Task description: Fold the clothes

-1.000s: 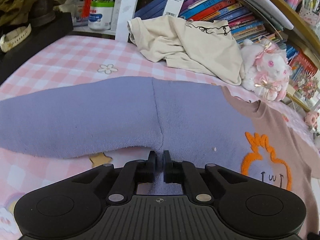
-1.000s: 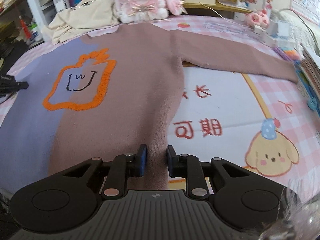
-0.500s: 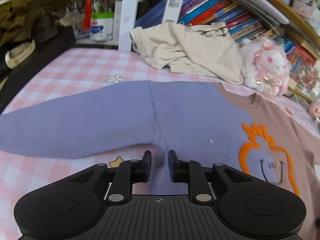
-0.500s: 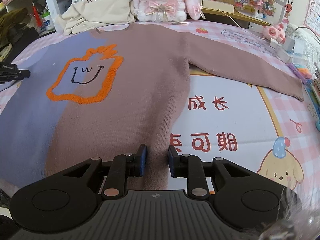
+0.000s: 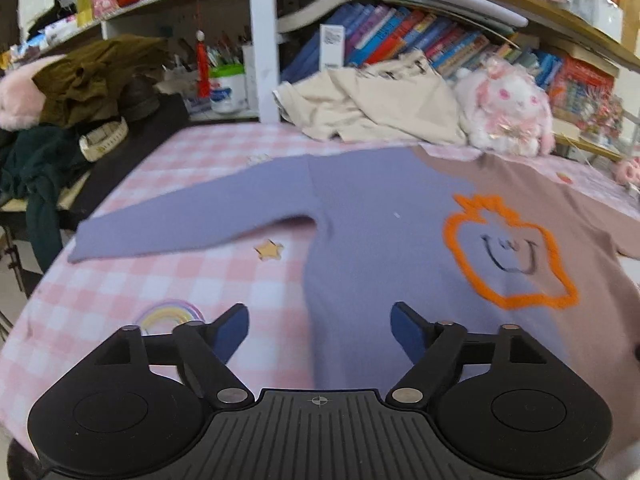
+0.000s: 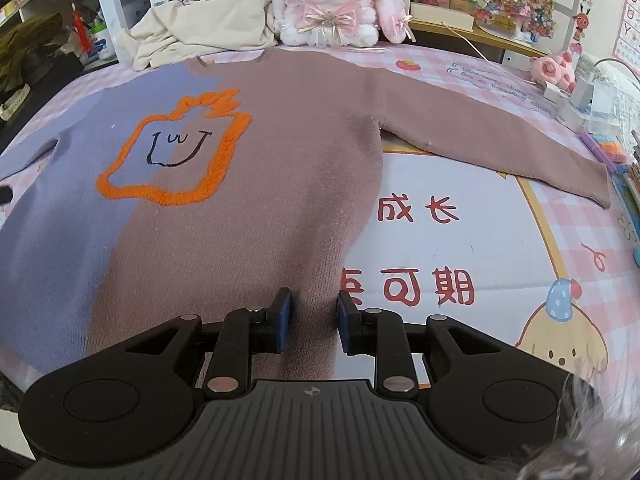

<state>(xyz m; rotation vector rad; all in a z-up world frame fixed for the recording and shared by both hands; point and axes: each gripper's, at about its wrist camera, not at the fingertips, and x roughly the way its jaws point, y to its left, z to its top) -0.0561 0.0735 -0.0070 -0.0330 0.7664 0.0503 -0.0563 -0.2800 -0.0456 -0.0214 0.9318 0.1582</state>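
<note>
A sweater, purple on one half and brown on the other with an orange-outlined smiley, lies flat and face up on the table (image 5: 380,208) (image 6: 280,160). Its purple sleeve (image 5: 192,220) stretches out to the left and its brown sleeve (image 6: 500,140) to the right. My left gripper (image 5: 319,322) is wide open above the purple side's edge, below the armpit, holding nothing. My right gripper (image 6: 314,314) stands narrowly open over the brown side near the hem, with fabric showing between its fingers and lying flat.
A crumpled beige garment (image 5: 380,104) (image 6: 200,28) and a white plush rabbit (image 5: 504,112) (image 6: 328,4) sit at the back edge below bookshelves (image 5: 400,40). The pink checked mat (image 5: 160,280) (image 6: 480,220) covers the table. Dark clothes (image 5: 48,152) hang at left; chargers and boxes (image 6: 580,96) at right.
My left gripper went from shut on the sweater near the purple armpit to wide open, and has pulled back and up. The right gripper has drawn back slightly with its gap about the same.
</note>
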